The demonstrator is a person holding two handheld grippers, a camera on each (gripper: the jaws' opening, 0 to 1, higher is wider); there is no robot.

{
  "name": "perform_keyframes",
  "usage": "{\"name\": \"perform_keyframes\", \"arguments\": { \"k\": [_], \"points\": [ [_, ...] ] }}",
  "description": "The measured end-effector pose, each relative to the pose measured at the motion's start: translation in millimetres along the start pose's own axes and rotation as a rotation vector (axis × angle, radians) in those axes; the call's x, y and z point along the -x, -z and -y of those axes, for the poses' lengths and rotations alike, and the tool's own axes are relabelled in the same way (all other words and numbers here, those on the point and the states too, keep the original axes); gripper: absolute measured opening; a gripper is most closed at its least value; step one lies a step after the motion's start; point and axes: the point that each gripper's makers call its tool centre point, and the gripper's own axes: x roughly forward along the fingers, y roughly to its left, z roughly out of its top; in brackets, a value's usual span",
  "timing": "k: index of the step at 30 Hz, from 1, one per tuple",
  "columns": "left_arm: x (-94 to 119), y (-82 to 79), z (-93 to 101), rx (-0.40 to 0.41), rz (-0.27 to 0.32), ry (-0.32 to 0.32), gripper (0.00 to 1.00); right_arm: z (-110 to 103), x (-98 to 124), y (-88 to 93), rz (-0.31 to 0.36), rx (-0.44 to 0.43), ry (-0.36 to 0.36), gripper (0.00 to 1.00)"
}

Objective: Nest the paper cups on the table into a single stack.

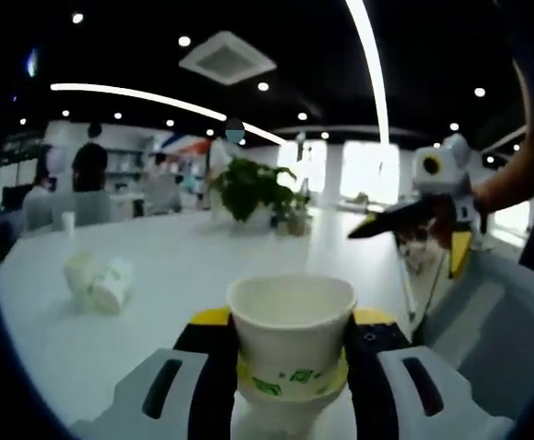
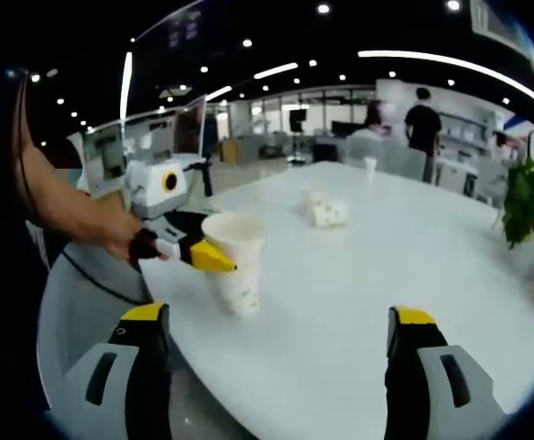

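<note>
Cups are the matter in hand, and they are spread over a wide white table (image 2: 358, 302) — the largest thing in both views. A potted plant (image 1: 253, 188) is seen near the far edge in the left gripper view; people are seen beyond it, well away from the work.

One cup (image 1: 291, 335) is held upright, mouth up, in the left gripper (image 1: 289, 362), whose jaws are closed against its sides. In the right gripper view the same cup (image 2: 236, 261) is seen clamped near its rim and apparently lifted just off the table. Two more cups (image 1: 100, 280) lie tipped on their sides, touching each other, well apart from the held one and further out on the table.

The right gripper (image 2: 276, 335) is held wide apart with nothing between its jaws, and is raised above the table.

The step is judged to be an early one — a first cup has been secured, and no stack is formed yet. For the next move, one of the lying cups would need to be taken by the free gripper, turned upright and lowered squarely into the held cup.
</note>
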Motion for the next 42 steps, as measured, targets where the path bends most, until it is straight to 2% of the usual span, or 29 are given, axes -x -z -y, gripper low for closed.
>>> {"name": "perform_keyframes", "arguments": {
  "k": [10, 16, 20, 24, 28, 33, 37, 42],
  "points": [
    [1, 4.2, 1.4, -0.040, -0.054, 0.006, 0.46, -3, -1, 0.6, -0.001, 0.002, -0.005, 0.97],
    [1, 1.7, 2.5, -0.010, -0.060, 0.002, 0.48, -4, -1, 0.1, 0.000, 0.004, -0.006, 0.97],
    [2, 0.1, -0.8, 0.008, -0.059, -0.010, 0.58, -3, -1, 0.1, 0.003, 0.002, -0.005, 0.97],
    [6, -11.6, -5.9, 0.037, -0.037, -0.027, 0.68, -1, -1, -1.7, 0.009, 0.005, -0.005, 0.97],
    [14, -22.1, -14.7, 0.048, -0.031, -0.044, 0.75, 6, -2, -8.7, 0.021, 0.009, 0.001, 0.97],
    [26, -31.2, -29.8, 0.070, -0.052, -0.089, 0.83, 15, -4, -19.2, 0.041, 0.015, 0.006, 0.97],
    [40, -37.8, -45.9, 0.113, -0.061, -0.146, 0.97, 26, -5, -28.2, 0.058, 0.028, 0.014, 0.97],
    [56, -38.7, -57.4, 0.105, -0.077, -0.179, 0.98, 36, -6, -35.0, 0.078, 0.019, 0.026, 0.97]
  ]
}}
